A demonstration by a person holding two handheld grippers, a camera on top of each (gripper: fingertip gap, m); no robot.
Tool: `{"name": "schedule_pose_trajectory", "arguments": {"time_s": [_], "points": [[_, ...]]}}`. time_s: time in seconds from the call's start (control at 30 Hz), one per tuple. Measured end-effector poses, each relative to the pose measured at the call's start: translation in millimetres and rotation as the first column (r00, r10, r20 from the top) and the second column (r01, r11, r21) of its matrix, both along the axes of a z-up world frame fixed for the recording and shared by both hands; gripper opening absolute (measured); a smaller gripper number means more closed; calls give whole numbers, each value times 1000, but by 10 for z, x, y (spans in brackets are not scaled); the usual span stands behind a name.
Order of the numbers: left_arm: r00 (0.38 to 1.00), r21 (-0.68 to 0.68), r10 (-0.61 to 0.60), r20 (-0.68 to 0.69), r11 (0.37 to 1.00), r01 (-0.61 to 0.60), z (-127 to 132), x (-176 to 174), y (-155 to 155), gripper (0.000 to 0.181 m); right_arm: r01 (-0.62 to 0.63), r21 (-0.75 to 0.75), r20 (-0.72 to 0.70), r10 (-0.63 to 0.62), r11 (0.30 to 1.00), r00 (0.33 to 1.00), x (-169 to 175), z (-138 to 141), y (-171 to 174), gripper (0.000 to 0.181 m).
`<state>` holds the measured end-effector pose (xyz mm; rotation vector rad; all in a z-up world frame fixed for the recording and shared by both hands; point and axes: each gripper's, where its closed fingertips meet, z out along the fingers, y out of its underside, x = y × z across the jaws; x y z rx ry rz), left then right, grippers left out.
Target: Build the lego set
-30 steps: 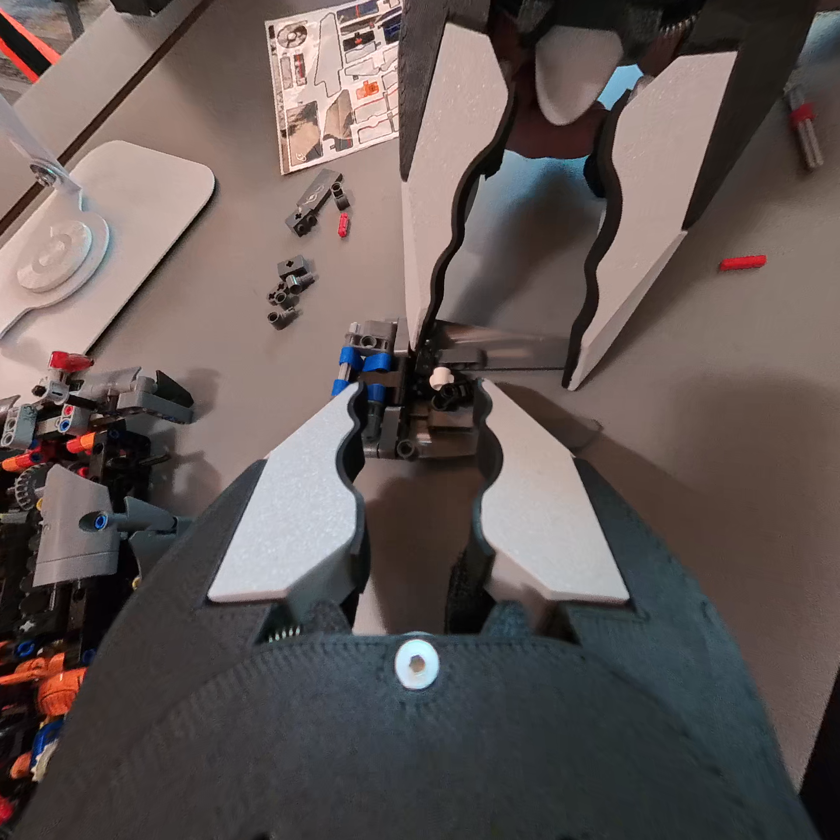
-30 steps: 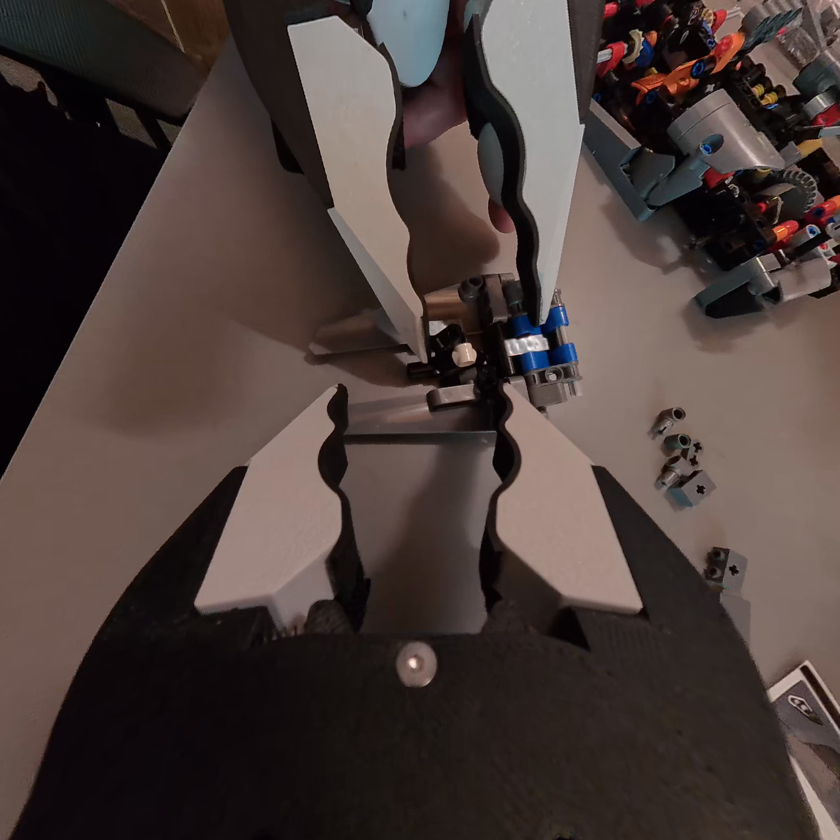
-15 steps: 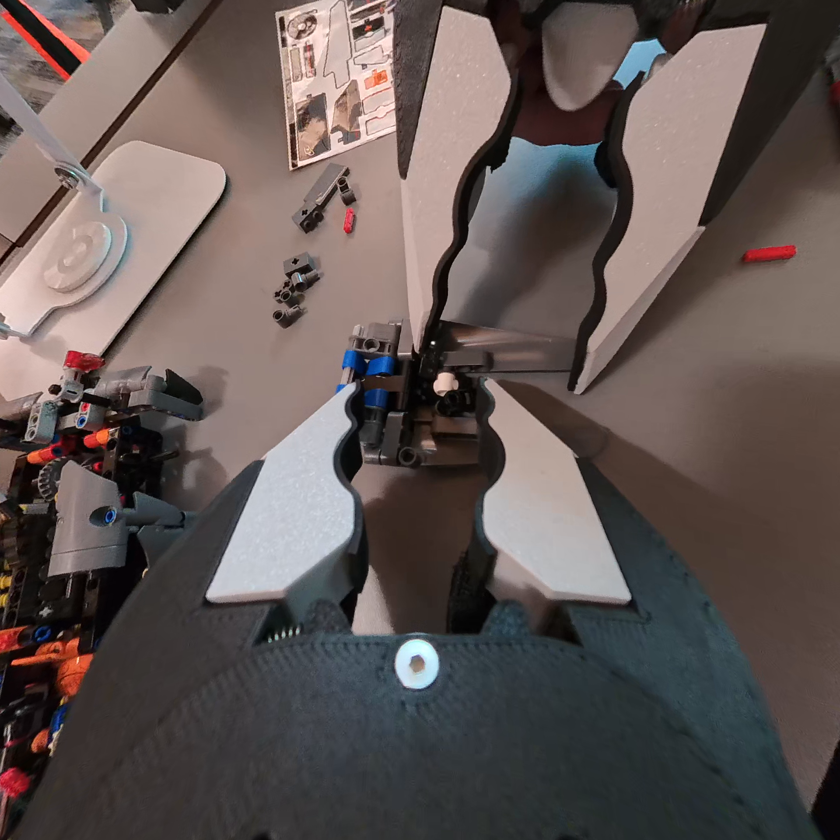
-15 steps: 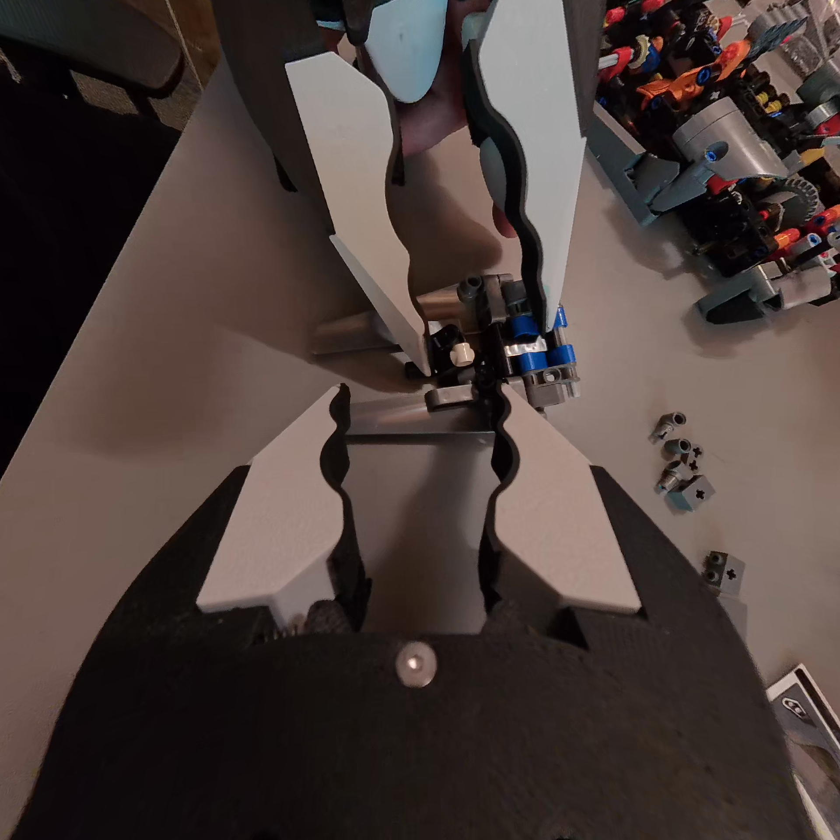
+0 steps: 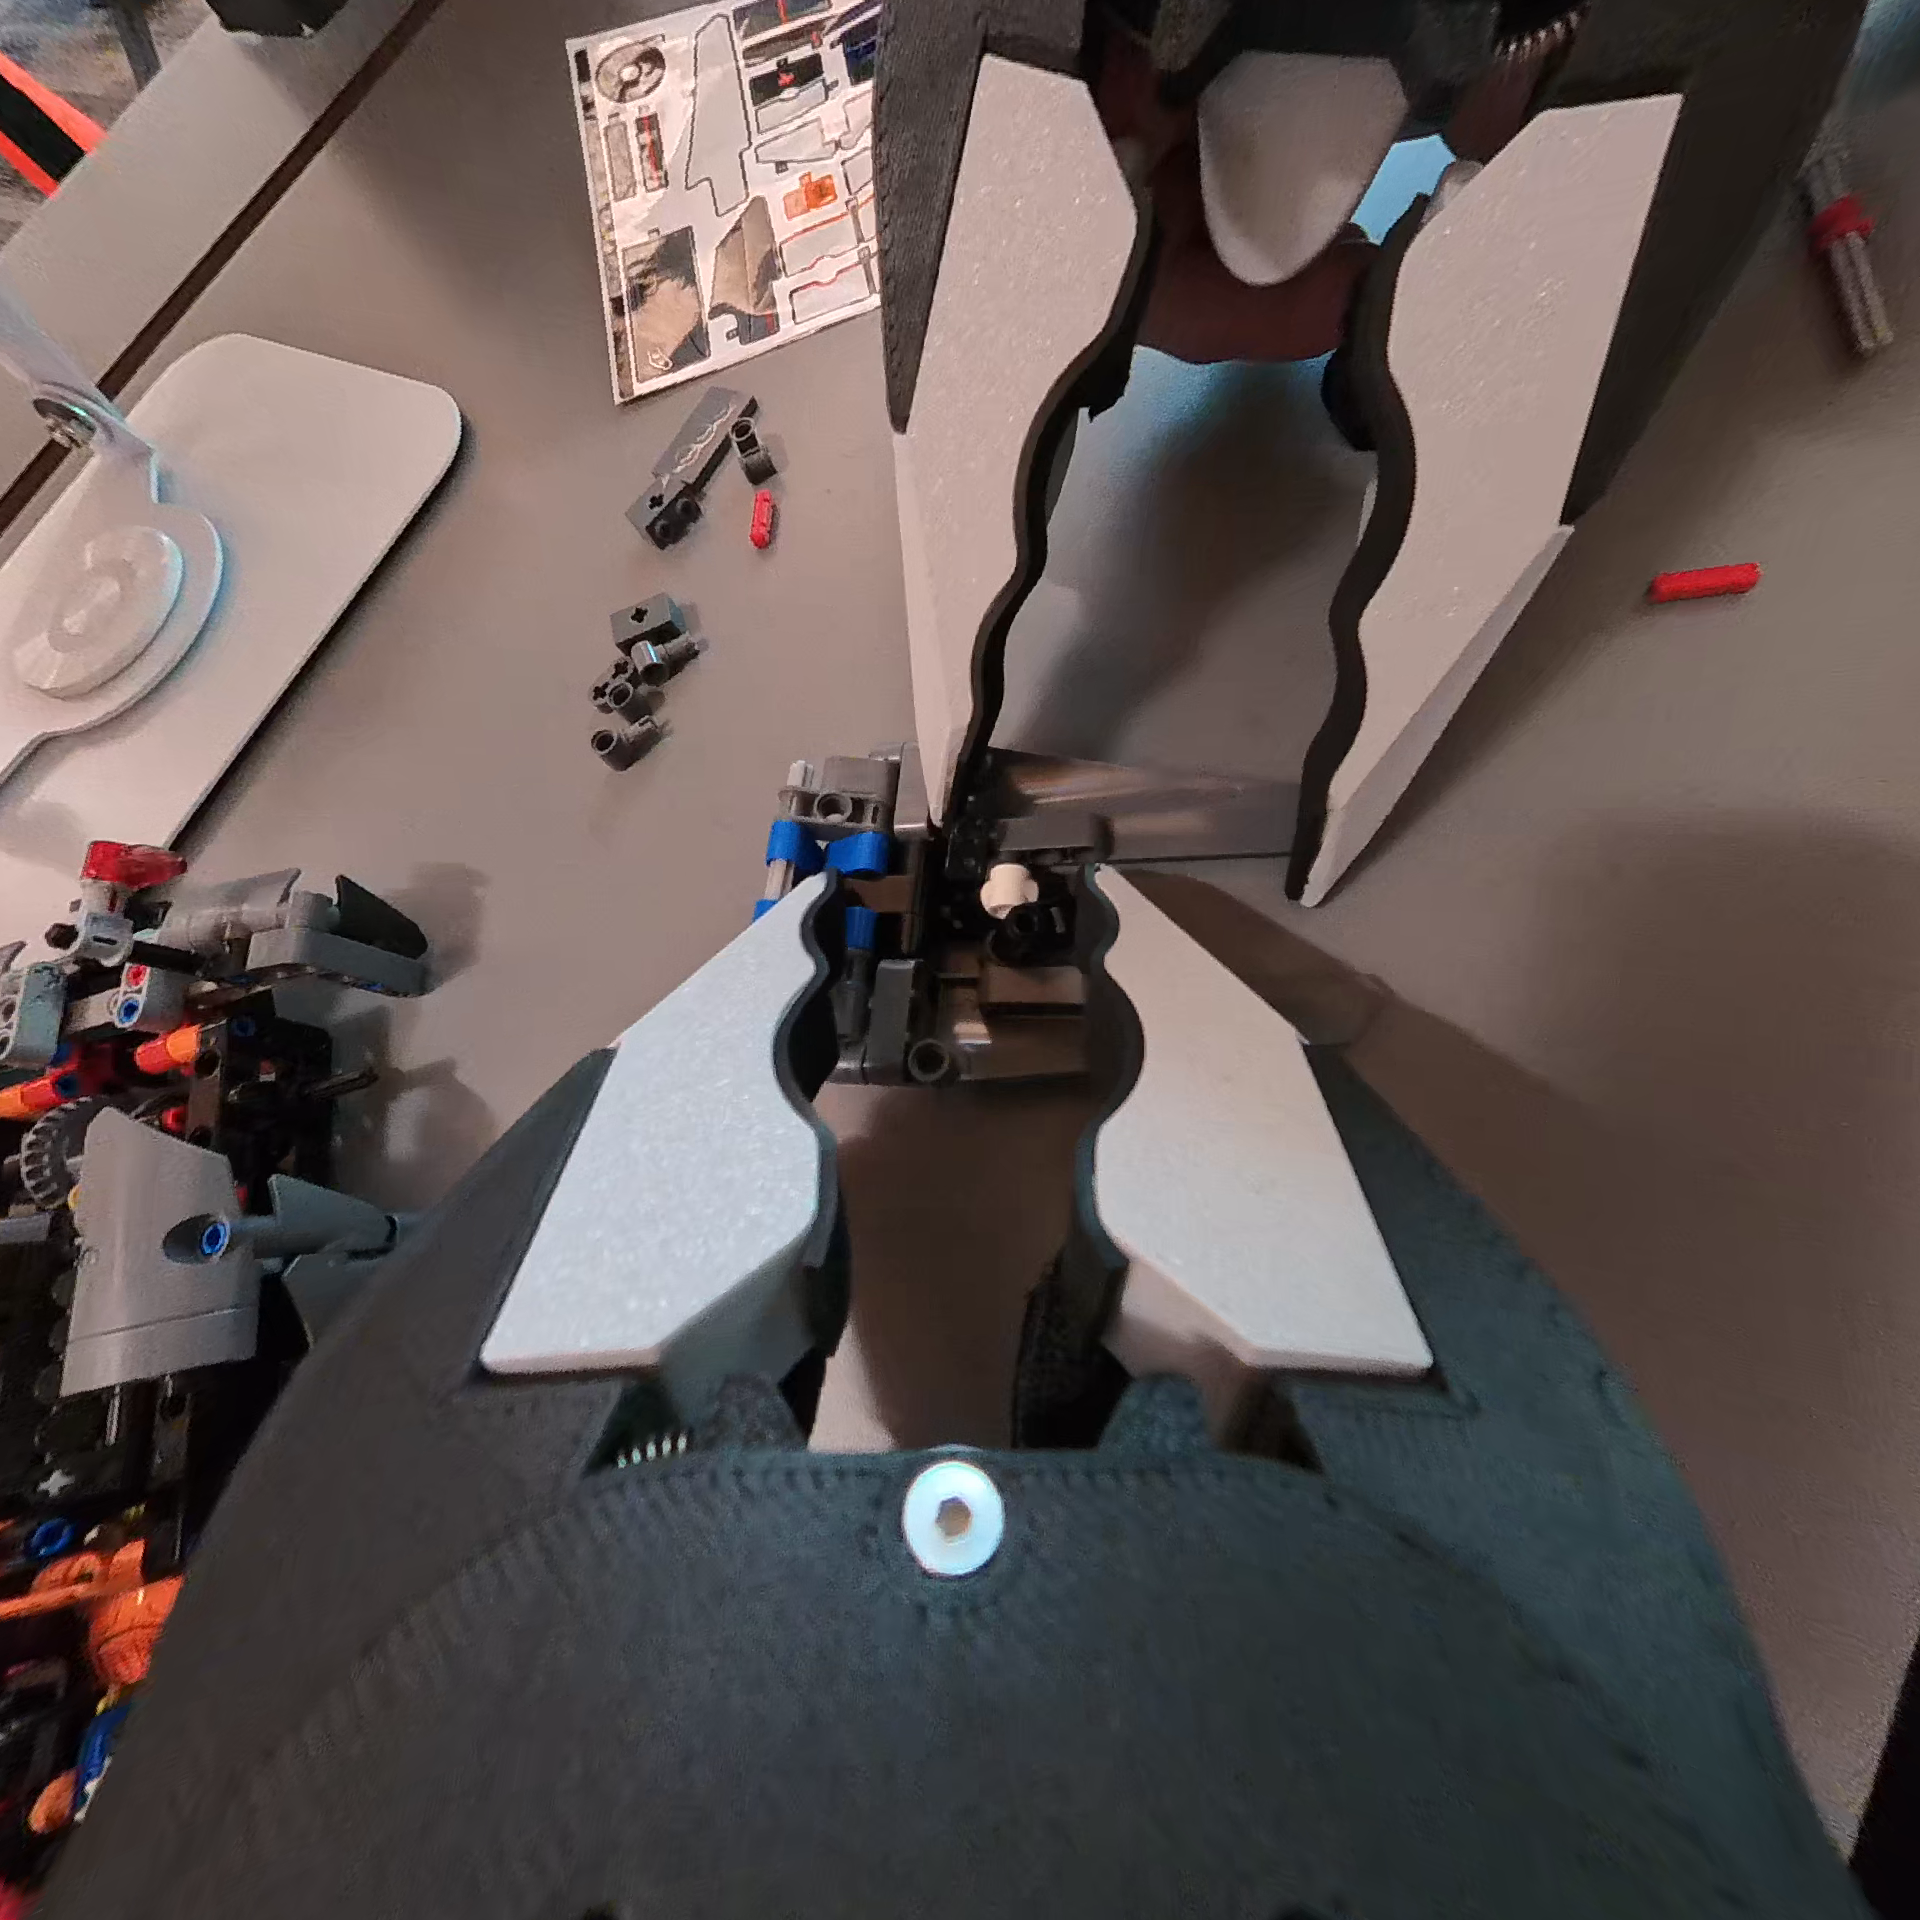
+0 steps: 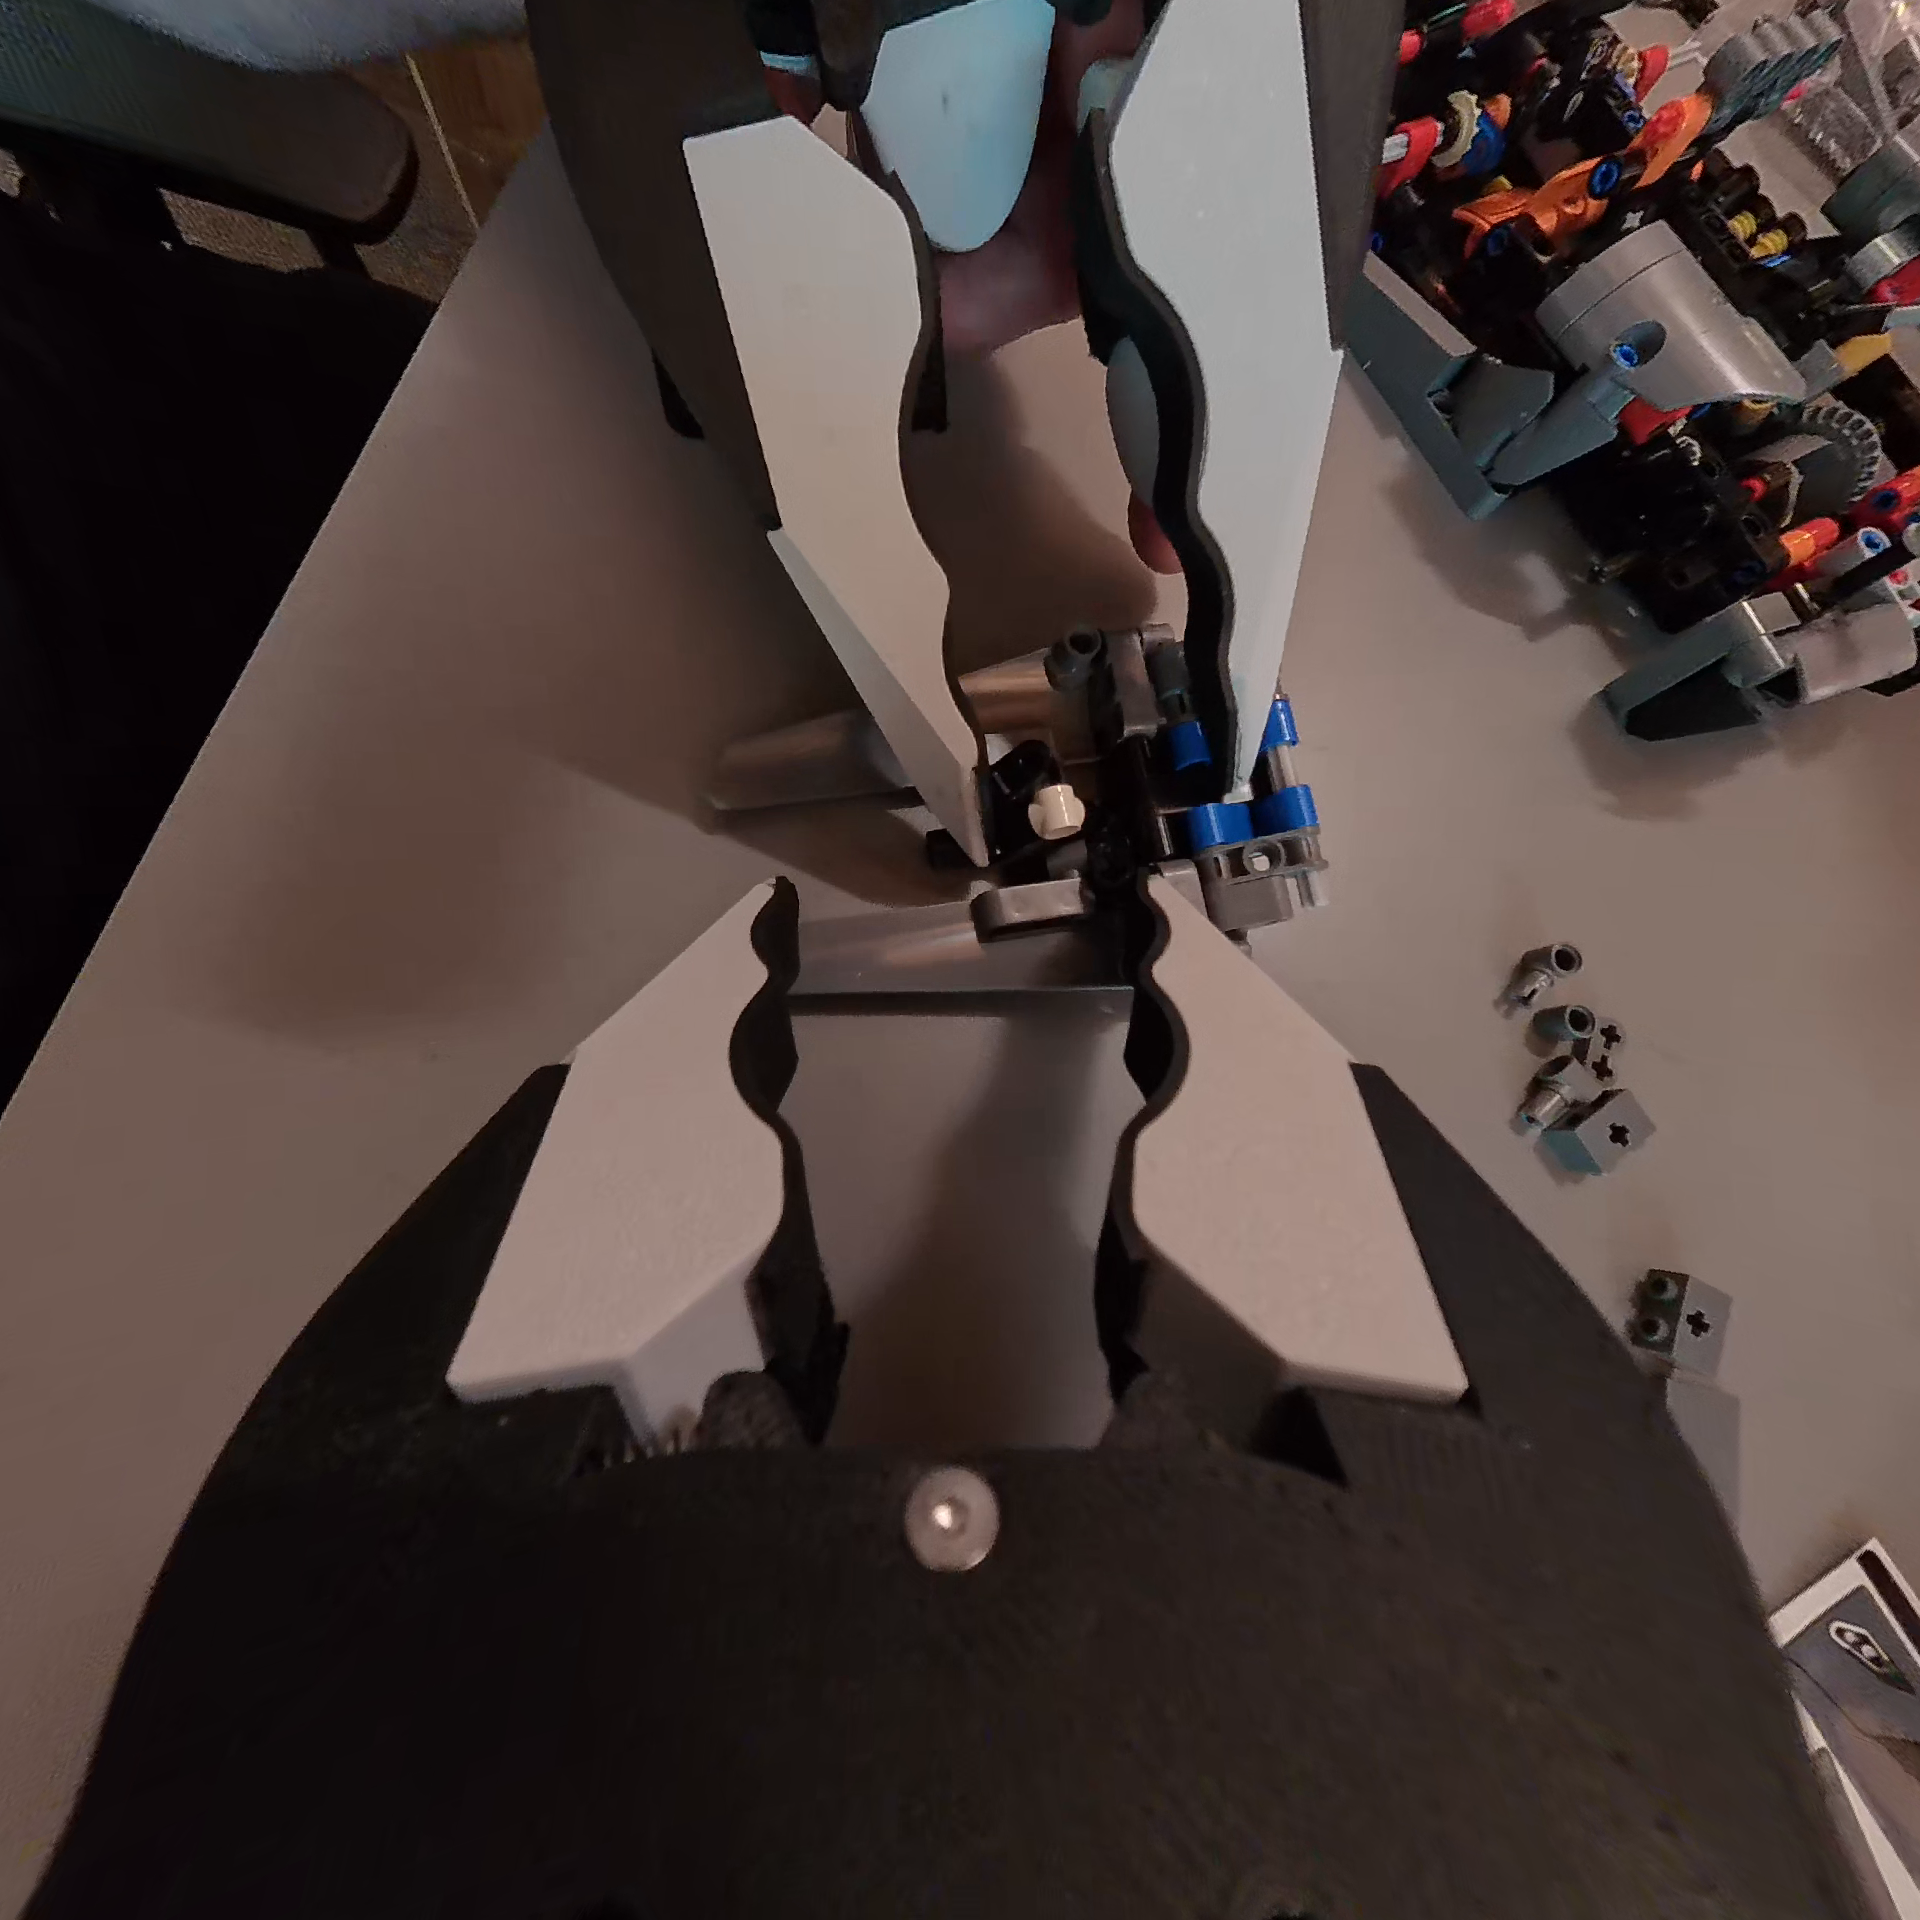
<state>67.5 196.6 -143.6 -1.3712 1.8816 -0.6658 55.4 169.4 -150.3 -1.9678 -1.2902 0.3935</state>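
My left tool (image 5: 961,894) clamps the small grey-and-black brick assembly with blue pins (image 5: 925,935), my right tool (image 6: 961,894) its flat grey panel (image 6: 956,966), contact points hidden.

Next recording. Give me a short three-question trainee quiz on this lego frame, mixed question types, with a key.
1. True or false: the sticker sheet lies under the small lego assembly.
2. Which gripper straddles the assembly's flat grey panel? A) left gripper B) right gripper
3. Fill in: the loose pin on the table is ____ in colour.

Key: 1 false, the sheet lies apart from it; 2 B; 3 red.
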Motion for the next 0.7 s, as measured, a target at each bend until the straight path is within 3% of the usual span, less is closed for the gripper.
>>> {"name": "schedule_pose_trajectory", "arguments": {"time_s": [0.7], "points": [[1000, -48, -5, 10, 999, 5, 30, 23, -2, 33, 8, -6, -11, -9, 1000, 1000, 10, -3, 14, 64]]}}
